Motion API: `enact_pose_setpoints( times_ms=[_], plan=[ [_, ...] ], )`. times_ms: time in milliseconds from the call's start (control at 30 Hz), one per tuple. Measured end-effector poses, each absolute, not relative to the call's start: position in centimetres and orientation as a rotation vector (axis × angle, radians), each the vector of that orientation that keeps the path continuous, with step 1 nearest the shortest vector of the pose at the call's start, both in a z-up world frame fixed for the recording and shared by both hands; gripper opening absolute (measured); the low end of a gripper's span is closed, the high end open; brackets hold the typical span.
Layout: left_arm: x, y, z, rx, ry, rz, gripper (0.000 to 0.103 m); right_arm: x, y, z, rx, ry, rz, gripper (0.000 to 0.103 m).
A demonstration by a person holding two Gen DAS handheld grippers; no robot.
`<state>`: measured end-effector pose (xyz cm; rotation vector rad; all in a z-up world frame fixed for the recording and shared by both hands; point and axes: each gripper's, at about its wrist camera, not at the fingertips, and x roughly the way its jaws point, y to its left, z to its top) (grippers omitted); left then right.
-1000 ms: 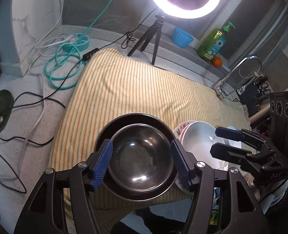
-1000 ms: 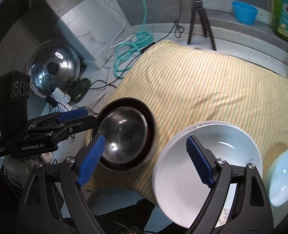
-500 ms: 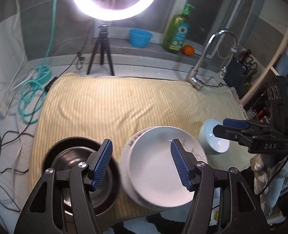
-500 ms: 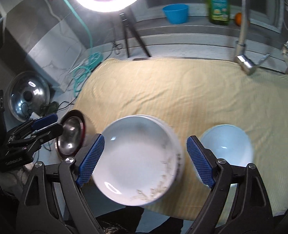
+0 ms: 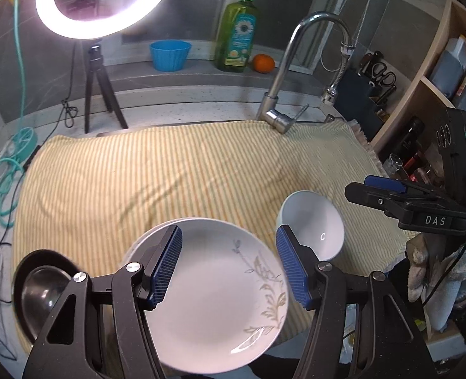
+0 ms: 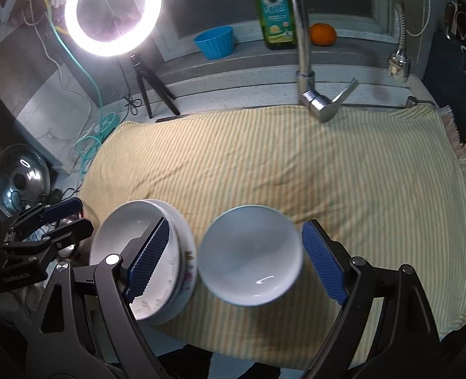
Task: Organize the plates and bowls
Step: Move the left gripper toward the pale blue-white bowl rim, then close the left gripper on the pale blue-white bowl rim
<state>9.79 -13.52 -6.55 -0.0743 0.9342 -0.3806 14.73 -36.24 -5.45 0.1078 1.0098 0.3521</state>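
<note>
A stack of white plates (image 5: 214, 287) with a leaf pattern lies at the near edge of the yellow striped towel (image 5: 182, 173); it also shows in the right wrist view (image 6: 132, 230). A white bowl (image 5: 315, 224) stands to its right, also in the right wrist view (image 6: 248, 259). A steel bowl (image 5: 43, 290) sits in a dark bowl at the left. My left gripper (image 5: 228, 267) is open above the plates. My right gripper (image 6: 234, 254) is open, its jaws either side of the white bowl, empty.
A ring light on a tripod (image 5: 100, 0), a blue cup (image 5: 170, 53), a green soap bottle (image 5: 237, 38), an orange (image 5: 263, 62) and a tap (image 5: 283, 94) stand behind the towel. Cables (image 5: 8, 164) lie left. Shelves with bottles (image 5: 447, 69) are right. A steel lid (image 6: 21, 183) leans far left.
Both grippers have swung to the right: the left from over the steel bowl to over the plates, the right from the plates to over the white bowl. Both stayed open.
</note>
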Motion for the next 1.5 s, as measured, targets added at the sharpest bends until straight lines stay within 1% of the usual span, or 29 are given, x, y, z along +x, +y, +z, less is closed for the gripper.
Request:
enact_pose_setpoints(
  times_ms=[167, 433, 567, 600, 633, 667, 733, 800, 867, 933, 1033, 1067, 1100, 1167, 1233, 1267, 1300, 1367, 1400, 1433, 1500],
  plan=[
    [10.5, -15.6, -7.4, -0.08, 0.954, -0.407, 0.061, 14.9, -39.0, -5.7, 0.127, 0.98, 0.329, 0.089],
    [12.2, -18.4, -9.9, -0.148, 1.03, -0.478, 0.061, 16.0, -43.0, -8.2, 0.153, 1.061, 0.262, 0.089],
    [13.1, -19.6, -11.2, -0.154, 1.07, -0.5, 0.057, 16.3, -44.5, -9.9, 0.232, 1.113, 0.288, 0.087],
    [13.3, -19.9, -11.5, -0.159, 1.08, -0.506, 0.055, 16.4, -44.8, -10.2, 0.253, 1.126, 0.292, 0.084],
    [13.6, -20.2, -11.9, -0.161, 1.093, -0.511, 0.052, 16.5, -45.0, -10.7, 0.277, 1.141, 0.303, 0.076],
    [13.7, -20.3, -12.2, -0.159, 1.099, -0.512, 0.047, 16.6, -45.1, -11.2, 0.301, 1.16, 0.321, 0.072],
    [14.0, -20.6, -12.7, -0.157, 1.116, -0.514, 0.043, 16.5, -45.0, -12.0, 0.323, 1.188, 0.346, 0.063],
    [14.2, -20.9, -13.1, -0.149, 1.129, -0.512, 0.037, 16.4, -44.6, -12.6, 0.325, 1.208, 0.37, 0.059],
    [14.4, -21.0, -13.4, -0.145, 1.14, -0.504, 0.036, 16.2, -44.1, -13.2, 0.33, 1.222, 0.399, 0.057],
    [14.6, -21.0, -13.8, -0.15, 1.151, -0.501, 0.036, 16.2, -43.8, -13.5, 0.326, 1.23, 0.41, 0.053],
    [14.8, -21.1, -14.1, -0.148, 1.165, -0.506, 0.028, 16.5, -43.7, -14.1, 0.333, 1.248, 0.413, 0.048],
    [14.9, -21.4, -14.2, -0.144, 1.168, -0.505, 0.027, 16.5, -43.6, -14.4, 0.336, 1.254, 0.415, 0.047],
    [14.9, -21.5, -14.3, -0.143, 1.172, -0.507, 0.027, 16.6, -43.6, -14.5, 0.337, 1.26, 0.415, 0.044],
    [15.0, -21.6, -14.5, -0.146, 1.181, -0.515, 0.023, 16.6, -43.5, -14.8, 0.345, 1.269, 0.423, 0.039],
    [14.9, -21.8, -14.5, -0.14, 1.184, -0.524, 0.021, 16.7, -43.4, -15.0, 0.35, 1.275, 0.43, 0.03],
    [14.8, -21.9, -14.6, -0.137, 1.185, -0.528, 0.02, 16.7, -43.3, -15.1, 0.354, 1.278, 0.434, 0.028],
    [14.8, -21.9, -14.6, -0.135, 1.185, -0.53, 0.02, 16.7, -43.2, -15.2, 0.357, 1.281, 0.44, 0.023],
    [14.8, -21.8, -14.6, -0.142, 1.187, -0.534, 0.02, 16.7, -42.9, -15.3, 0.357, 1.286, 0.447, 0.021],
    [14.8, -21.8, -14.6, -0.145, 1.188, -0.535, 0.019, 16.6, -42.8, -15.3, 0.358, 1.288, 0.448, 0.017],
    [14.8, -21.7, -14.6, -0.15, 1.189, -0.536, 0.019, 16.6, -42.6, -15.4, 0.36, 1.29, 0.451, 0.016],
    [14.8, -21.7, -14.6, -0.155, 1.189, -0.536, 0.018, 16.6, -42.4, -15.4, 0.358, 1.289, 0.443, 0.016]
  ],
)
